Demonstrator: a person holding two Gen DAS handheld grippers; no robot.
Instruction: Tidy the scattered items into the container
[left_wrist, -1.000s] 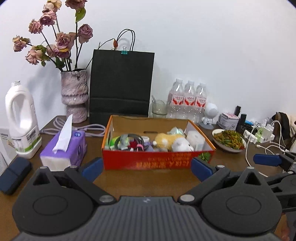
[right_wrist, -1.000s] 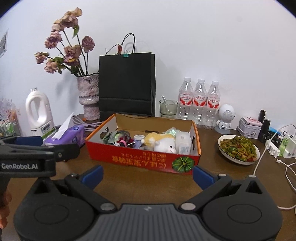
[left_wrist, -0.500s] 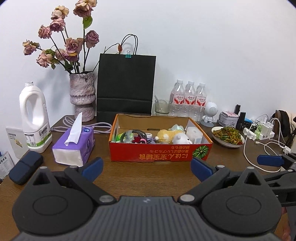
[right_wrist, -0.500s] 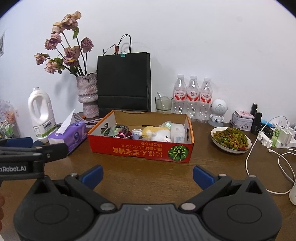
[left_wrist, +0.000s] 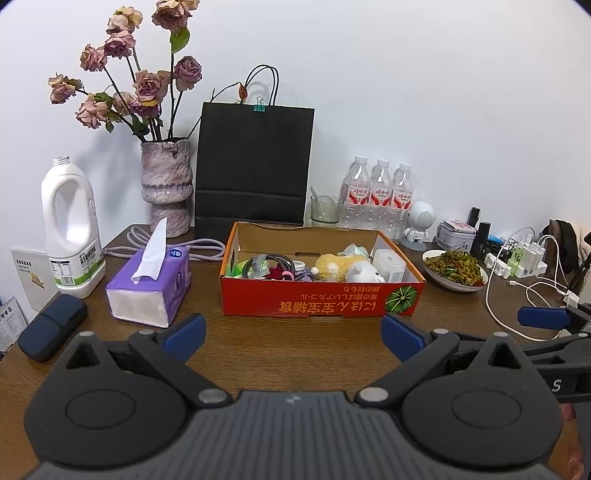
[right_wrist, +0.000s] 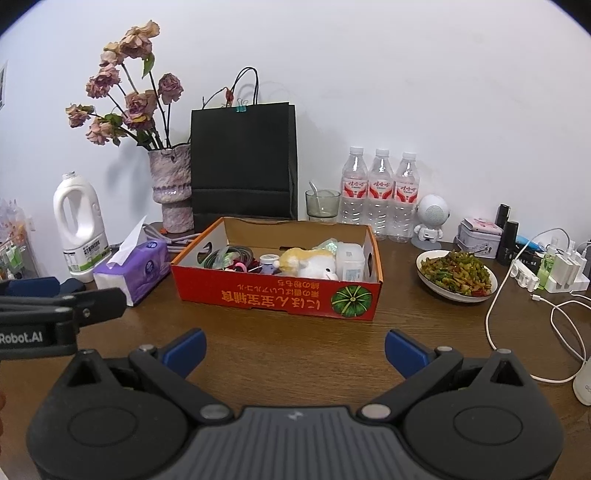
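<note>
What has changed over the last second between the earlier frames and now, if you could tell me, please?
Both grippers pulled back from the red cardboard box, so it looks smaller and more bare table shows in front. The left gripper and right gripper stayed open and empty; nothing was grasped or released. The box, its contents, the tissue pack and the plate of food stayed where they were.

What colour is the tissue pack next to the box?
Purple, with a white tissue sticking up; the tissue pack shows best in the left wrist view.
</note>
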